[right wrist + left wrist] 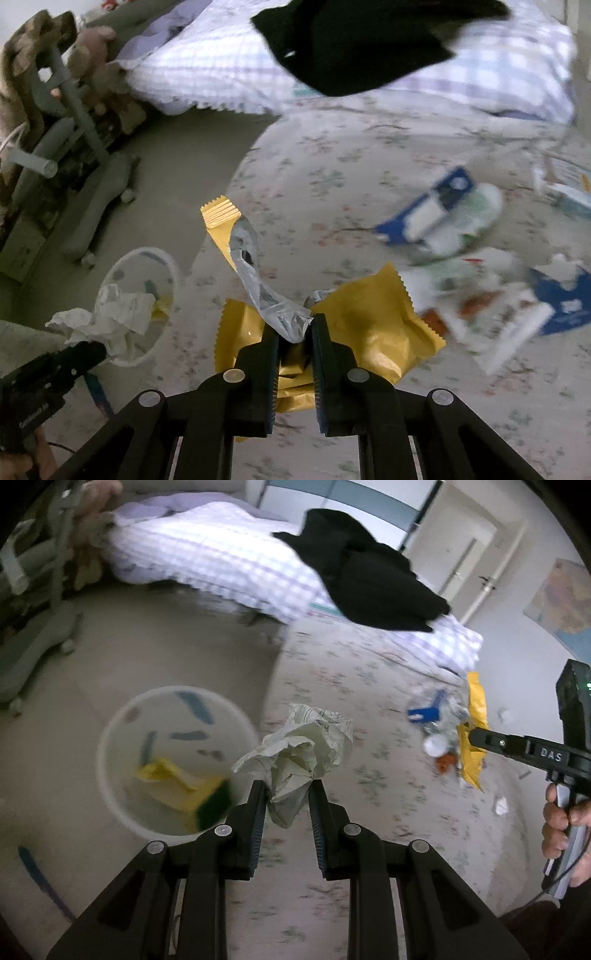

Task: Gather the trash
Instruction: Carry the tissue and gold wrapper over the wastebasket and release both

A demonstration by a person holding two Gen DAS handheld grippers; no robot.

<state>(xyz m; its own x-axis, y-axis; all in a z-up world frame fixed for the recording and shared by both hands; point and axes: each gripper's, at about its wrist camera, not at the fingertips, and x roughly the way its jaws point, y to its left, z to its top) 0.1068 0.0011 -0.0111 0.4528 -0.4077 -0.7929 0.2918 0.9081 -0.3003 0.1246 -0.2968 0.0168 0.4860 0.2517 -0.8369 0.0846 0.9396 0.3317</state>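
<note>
My left gripper (288,788) is shut on a crumpled white paper ball (301,746) and holds it in the air just right of the white waste bin (110,805), which stands on the floor and holds yellow scraps. My right gripper (295,326) is shut on a yellow snack wrapper (369,317) with a silver inside, held above the floral bed sheet. In the left wrist view the right gripper (476,738) and the wrapper (474,723) show at the right. In the right wrist view the left gripper (92,350), the paper ball (107,321) and the bin (147,254) show at the lower left.
Several more pieces of trash, blue and white packets (432,214) and papers (498,310), lie on the floral sheet (332,166). A checked duvet (207,550) with black clothing (369,572) lies behind. A grey wheeled frame (74,110) stands on the floor at the left.
</note>
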